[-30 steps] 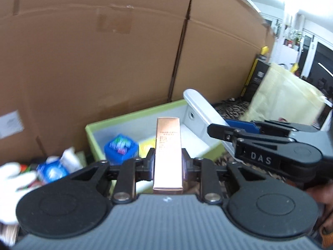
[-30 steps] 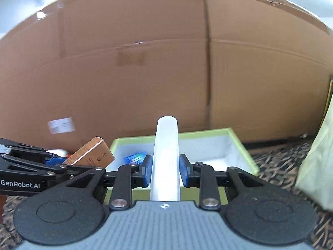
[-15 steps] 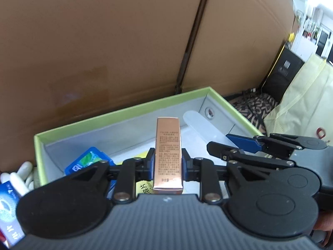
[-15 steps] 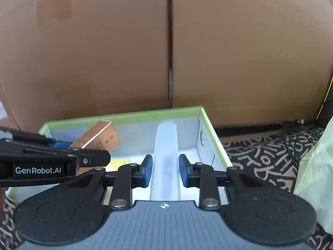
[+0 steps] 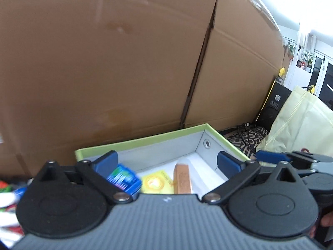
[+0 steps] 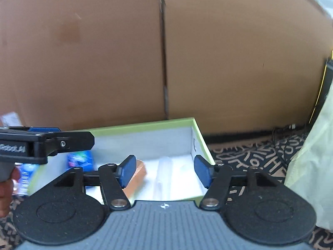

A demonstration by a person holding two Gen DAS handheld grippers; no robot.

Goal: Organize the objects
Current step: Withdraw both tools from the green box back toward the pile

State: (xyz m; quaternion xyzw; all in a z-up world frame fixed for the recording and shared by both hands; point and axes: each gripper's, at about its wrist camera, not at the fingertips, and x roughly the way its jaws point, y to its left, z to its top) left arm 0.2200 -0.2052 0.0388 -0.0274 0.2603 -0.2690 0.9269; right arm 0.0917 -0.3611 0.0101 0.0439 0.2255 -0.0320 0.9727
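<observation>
A: Look at the left gripper (image 5: 166,163). Its 2 blue-padded fingers are spread wide, with nothing between them.

B: The right gripper (image 6: 164,170) is the same, wide apart and holding nothing. Both hang over the shallow green-rimmed cardboard box with the grey lining (image 5: 145,140), which sits on the floor.

A: From the left camera, the copper-coloured rectangular carton (image 5: 182,178) lies in the box on the white bottom, about midway along the near side.

B: From the right camera that copper carton (image 6: 136,177) is partly behind my left finger pad. Just right of it lies the long translucent white tube (image 6: 163,177), reaching from the near edge toward the far wall, closer to the right wall of the box.

A: I can't make out the tube from the left camera. Just left of the copper carton there's a flat yellow packet (image 5: 157,184), and further left a small blue box with a bright printed top (image 5: 123,179), near the left end. It's blurred, so I can't read it.

B: A blue pack (image 6: 80,160) shows in the same end from my side too.

A: Behind the box stand 2 big brown cardboard cartons (image 5: 104,62), meeting at a vertical seam. To the right, a pale yellow fabric bag (image 5: 301,120) rests on the dark patterned carpet (image 6: 249,156).

B: Loose white and coloured items (image 5: 8,198) lie blurred outside the box's left end.
</observation>
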